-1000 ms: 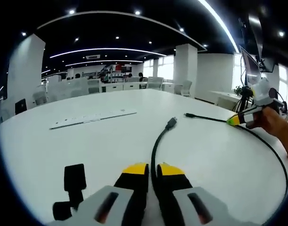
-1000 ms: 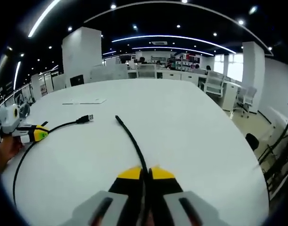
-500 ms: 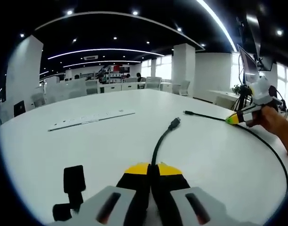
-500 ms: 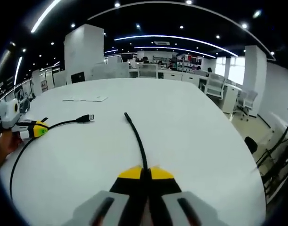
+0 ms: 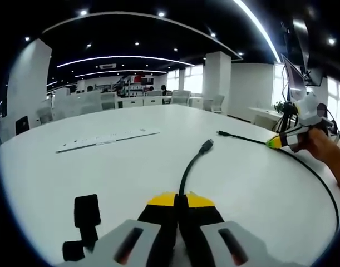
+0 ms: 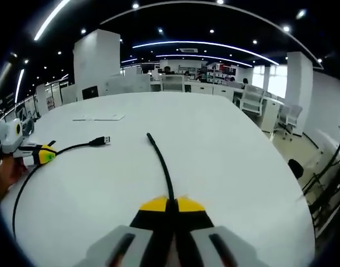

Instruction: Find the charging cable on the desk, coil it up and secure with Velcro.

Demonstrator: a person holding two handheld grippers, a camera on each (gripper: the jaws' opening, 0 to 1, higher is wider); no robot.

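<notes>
The black charging cable (image 5: 187, 167) lies on the white table (image 5: 247, 183). My left gripper (image 5: 178, 196) is shut on it near its USB plug (image 5: 205, 146). At the right of the left gripper view, my right gripper (image 5: 275, 142) grips the other stretch, whose small plug (image 5: 222, 134) pokes out leftward. In the right gripper view, my right gripper (image 6: 171, 202) is shut on the cable (image 6: 161, 164), and my left gripper (image 6: 43, 156) holds it at the far left, short of the USB plug (image 6: 101, 140). A slack loop (image 6: 18, 200) sags between them. A black Velcro strap (image 5: 87, 212) lies beside my left jaws.
A long white strip (image 5: 108, 139) lies across the table behind the cable; it appears as a flat white piece (image 6: 100, 117) in the right gripper view. Office desks and chairs (image 6: 252, 99) stand beyond the table's far edge. A person's hand (image 5: 325, 147) holds the right gripper.
My left jaws have closed from a narrow gap onto the cable. The cable end ahead of my right jaws has swung slightly to the right.
</notes>
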